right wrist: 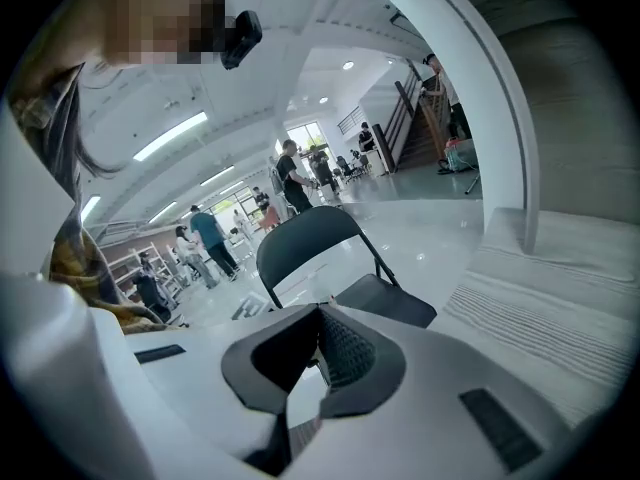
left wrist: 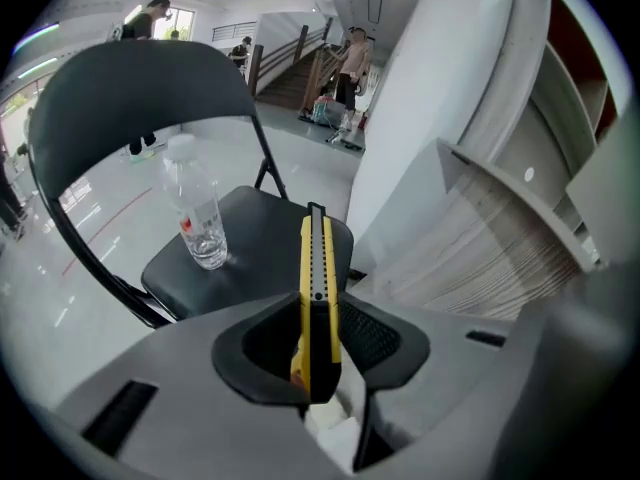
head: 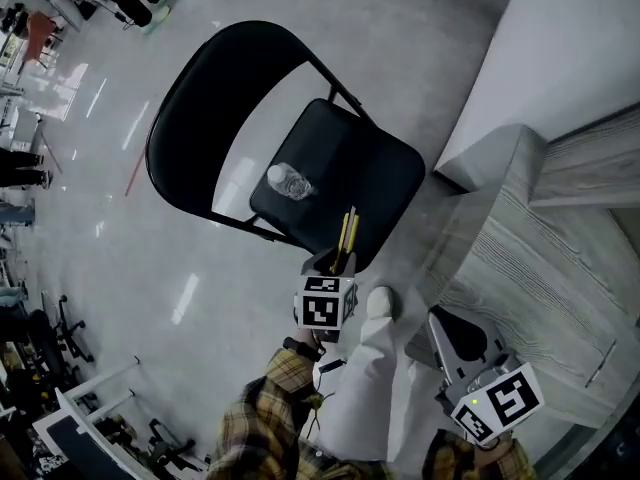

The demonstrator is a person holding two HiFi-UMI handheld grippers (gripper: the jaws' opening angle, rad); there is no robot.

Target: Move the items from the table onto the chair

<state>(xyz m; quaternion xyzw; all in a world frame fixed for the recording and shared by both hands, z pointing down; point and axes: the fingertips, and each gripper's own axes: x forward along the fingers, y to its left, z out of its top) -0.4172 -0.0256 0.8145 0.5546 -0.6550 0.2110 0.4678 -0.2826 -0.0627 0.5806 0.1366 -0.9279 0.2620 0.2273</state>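
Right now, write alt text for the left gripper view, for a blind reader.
The left gripper grips a yellow utility knife, pointing at a black folding chair whose seat holds an upright clear bottle. A pale wood-grain table runs along the right.

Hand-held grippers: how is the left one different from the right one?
The left hand-held gripper grips a yellow utility knife; the right hand-held gripper is shut on nothing. The left is over the front edge of the chair; the right is back by the table. Both point towards the chair.
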